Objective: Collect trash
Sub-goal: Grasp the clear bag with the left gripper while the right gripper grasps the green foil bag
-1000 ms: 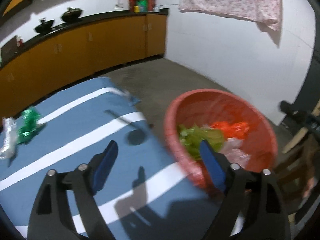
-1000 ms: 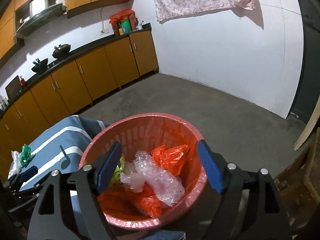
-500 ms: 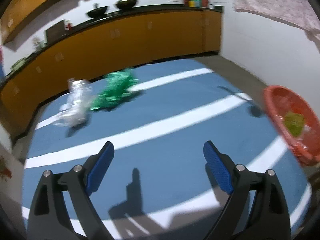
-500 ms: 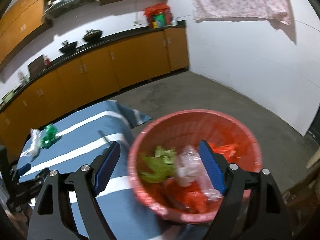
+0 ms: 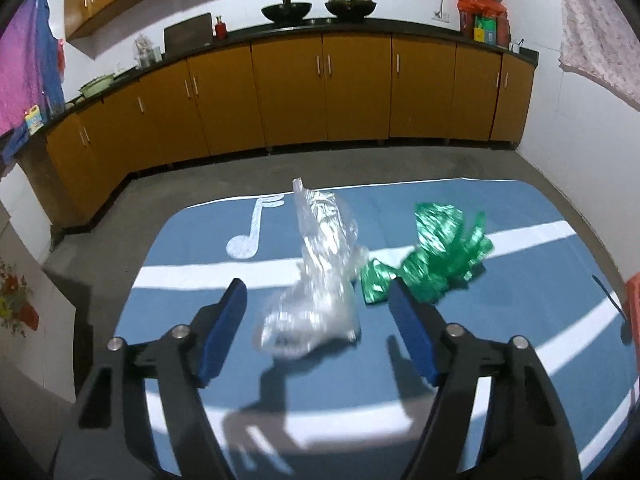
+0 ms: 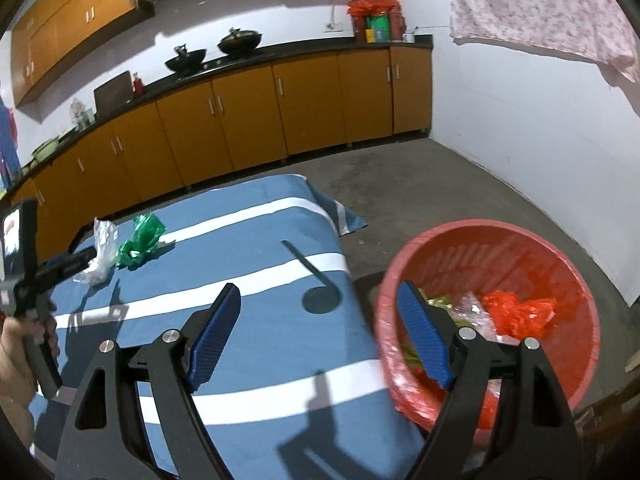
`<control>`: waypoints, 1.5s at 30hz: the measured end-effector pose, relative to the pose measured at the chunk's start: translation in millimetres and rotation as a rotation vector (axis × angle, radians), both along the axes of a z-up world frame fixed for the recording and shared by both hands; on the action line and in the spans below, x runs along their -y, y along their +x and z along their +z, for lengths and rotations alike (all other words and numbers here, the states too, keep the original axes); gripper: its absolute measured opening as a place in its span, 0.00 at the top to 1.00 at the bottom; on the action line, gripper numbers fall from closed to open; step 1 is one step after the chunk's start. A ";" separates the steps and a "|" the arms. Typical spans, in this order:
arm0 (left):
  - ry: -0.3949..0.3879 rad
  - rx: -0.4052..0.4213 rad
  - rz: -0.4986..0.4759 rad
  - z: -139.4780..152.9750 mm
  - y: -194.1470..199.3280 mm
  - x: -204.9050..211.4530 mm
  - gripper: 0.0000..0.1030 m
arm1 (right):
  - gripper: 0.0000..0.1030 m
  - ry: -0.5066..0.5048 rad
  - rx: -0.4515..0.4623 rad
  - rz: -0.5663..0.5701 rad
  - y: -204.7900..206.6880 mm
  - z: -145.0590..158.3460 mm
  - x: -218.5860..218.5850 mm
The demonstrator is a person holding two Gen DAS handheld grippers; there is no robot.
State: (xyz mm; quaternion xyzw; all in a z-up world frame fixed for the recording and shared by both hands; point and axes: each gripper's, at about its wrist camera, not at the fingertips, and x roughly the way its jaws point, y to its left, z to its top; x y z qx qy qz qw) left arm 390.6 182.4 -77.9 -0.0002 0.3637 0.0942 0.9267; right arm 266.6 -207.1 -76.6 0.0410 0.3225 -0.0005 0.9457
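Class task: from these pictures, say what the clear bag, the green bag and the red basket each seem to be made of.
Clear bag: thin see-through plastic film, crumpled and glinting. Green bag: likely glossy plastic film, creased with bright highlights. Red basket: probably moulded plastic, with a smooth, even-coloured wall.

Red plastic basket cut off by left-wrist frame edge; motion-blurred crumpled clear plastic bag; countertop items too small to identify.

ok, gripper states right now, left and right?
Left gripper: jaws closing around the clear plastic bag, pads not touching it yet.
Right gripper: open, empty, beside the red basket.
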 end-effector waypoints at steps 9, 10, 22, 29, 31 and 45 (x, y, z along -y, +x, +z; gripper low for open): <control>0.014 -0.093 -0.023 -25.3 43.7 -9.6 0.46 | 0.22 0.003 -0.021 0.057 22.1 -9.9 -32.5; 0.016 -0.101 -0.023 -28.2 46.2 -11.4 0.49 | 0.22 0.002 -0.022 0.071 24.4 -10.4 -38.9; -0.031 -0.081 0.016 -30.6 4.7 -52.4 0.79 | 0.28 0.034 -0.036 0.237 65.1 -17.4 -132.2; -0.068 -0.045 0.114 -18.9 -55.1 -96.5 0.79 | 0.28 0.074 -0.089 0.257 121.2 -35.7 -195.6; -0.071 -0.036 0.136 -16.8 -65.8 -104.3 0.79 | 0.28 0.064 -0.097 0.246 138.4 -41.7 -212.1; -0.070 -0.016 0.151 -2.9 -84.6 -117.8 0.79 | 0.93 0.025 -0.196 0.270 150.7 -58.3 -217.1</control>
